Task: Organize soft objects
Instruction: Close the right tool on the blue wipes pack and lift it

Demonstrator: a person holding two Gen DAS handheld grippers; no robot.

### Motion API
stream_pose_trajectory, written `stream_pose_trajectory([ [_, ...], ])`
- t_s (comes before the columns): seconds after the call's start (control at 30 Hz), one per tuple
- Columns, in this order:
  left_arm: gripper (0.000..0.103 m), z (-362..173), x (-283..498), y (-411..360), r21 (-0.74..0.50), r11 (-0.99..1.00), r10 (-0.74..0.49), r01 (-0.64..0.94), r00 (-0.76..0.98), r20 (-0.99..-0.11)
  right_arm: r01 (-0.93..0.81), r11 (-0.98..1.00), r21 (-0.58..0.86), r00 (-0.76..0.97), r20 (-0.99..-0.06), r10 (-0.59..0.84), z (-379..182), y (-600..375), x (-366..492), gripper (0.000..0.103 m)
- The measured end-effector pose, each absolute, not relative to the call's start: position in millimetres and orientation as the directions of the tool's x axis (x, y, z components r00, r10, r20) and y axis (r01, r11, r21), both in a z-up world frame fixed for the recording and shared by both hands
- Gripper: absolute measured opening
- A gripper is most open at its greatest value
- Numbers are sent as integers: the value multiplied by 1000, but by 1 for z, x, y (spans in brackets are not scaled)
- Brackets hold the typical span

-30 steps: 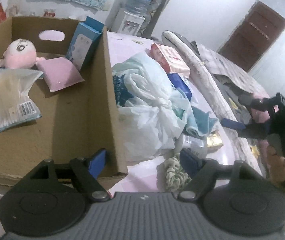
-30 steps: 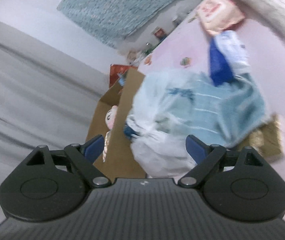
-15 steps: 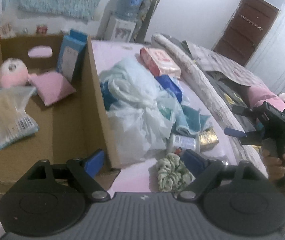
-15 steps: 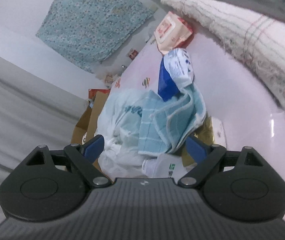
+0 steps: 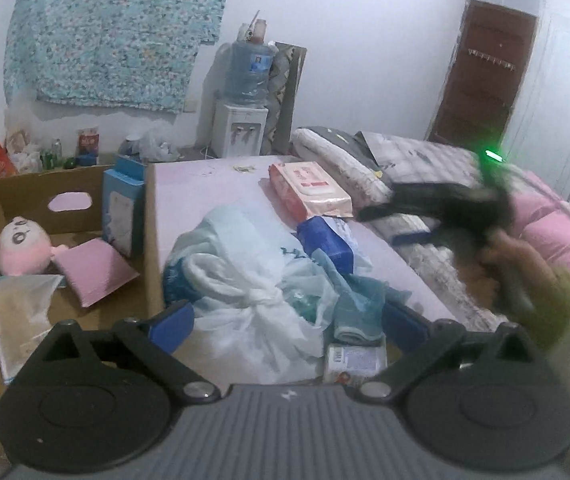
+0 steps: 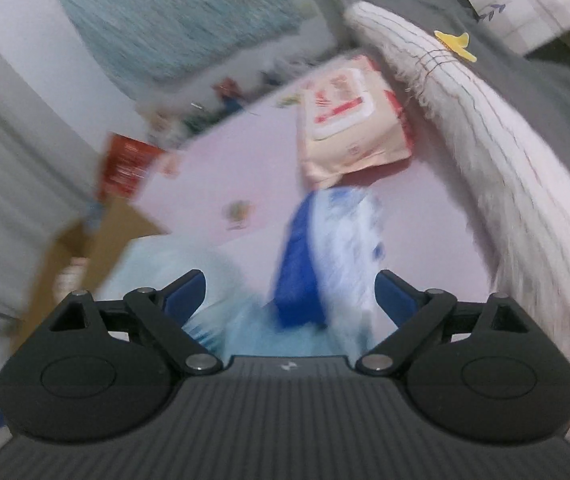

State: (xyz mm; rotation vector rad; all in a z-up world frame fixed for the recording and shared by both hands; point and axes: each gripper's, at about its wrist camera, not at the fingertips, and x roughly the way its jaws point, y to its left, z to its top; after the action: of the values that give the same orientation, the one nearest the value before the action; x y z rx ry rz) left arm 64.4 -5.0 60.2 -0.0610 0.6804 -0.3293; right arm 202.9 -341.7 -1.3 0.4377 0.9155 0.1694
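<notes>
R gripper [image 5: 385,224] swung toward wipes pack [image 6: 349,120], L gripper [image 5: 289,320] raised

A pink-headed plush doll [image 5: 25,246] in striped clothes is lying in the cardboard box [image 5: 151,216], with a small pink pillow [image 5: 95,272] resting flat beside it. On the pink bed [image 5: 205,188] right of the box, a knotted white plastic bag [image 5: 253,300] is sitting heaped, a teal towel [image 5: 359,306] lying crumpled against it. A blue-and-white soft pack [image 5: 327,242] is leaning behind them, a pink wipes pack [image 5: 309,192] lying flat beyond.
</notes>
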Motion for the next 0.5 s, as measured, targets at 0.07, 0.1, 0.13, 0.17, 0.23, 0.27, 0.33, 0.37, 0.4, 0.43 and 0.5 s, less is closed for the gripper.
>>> stream_pose_trajectory([
  [0.07,101,54,66,-16,-140,950,-306,280,733,-608,57,924,379,563,-776,283,-16,-333,232,92],
  [0.1,101,50,67,-19,-130,951,-300,280,734,-609,68,934,350,544,-798,259,-23,-329,243,92],
  [0.13,101,47,66,-21,-122,953,-293,279,735,-611,73,944,320,520,-820,238,-31,-325,255,92],
  [0.17,101,44,66,-24,-116,953,-289,278,734,-614,71,949,306,501,-834,232,-39,-321,261,92],
  [0.23,101,39,66,-25,-118,953,-289,278,730,-619,62,958,281,461,-859,222,-53,-313,273,92],
  [0.27,101,36,65,-24,-121,954,-288,274,729,-621,59,963,262,447,-870,209,-60,-309,277,92],
  [0.33,101,32,65,-21,-135,956,-286,261,724,-628,33,971,235,465,-864,193,-65,-303,278,92],
  [0.37,101,30,65,-20,-144,956,-287,255,719,-633,27,974,223,475,-861,184,-66,-301,278,92],
  [0.4,101,28,65,-18,-150,956,-287,250,717,-635,29,976,218,480,-859,178,-66,-301,278,87],
  [0.43,101,27,64,-16,-157,957,-288,246,716,-636,32,976,216,489,-855,173,-66,-302,277,78],
  [0.5,101,26,63,-13,-168,957,-290,238,719,-632,37,971,237,498,-846,188,-65,-308,274,74],
])
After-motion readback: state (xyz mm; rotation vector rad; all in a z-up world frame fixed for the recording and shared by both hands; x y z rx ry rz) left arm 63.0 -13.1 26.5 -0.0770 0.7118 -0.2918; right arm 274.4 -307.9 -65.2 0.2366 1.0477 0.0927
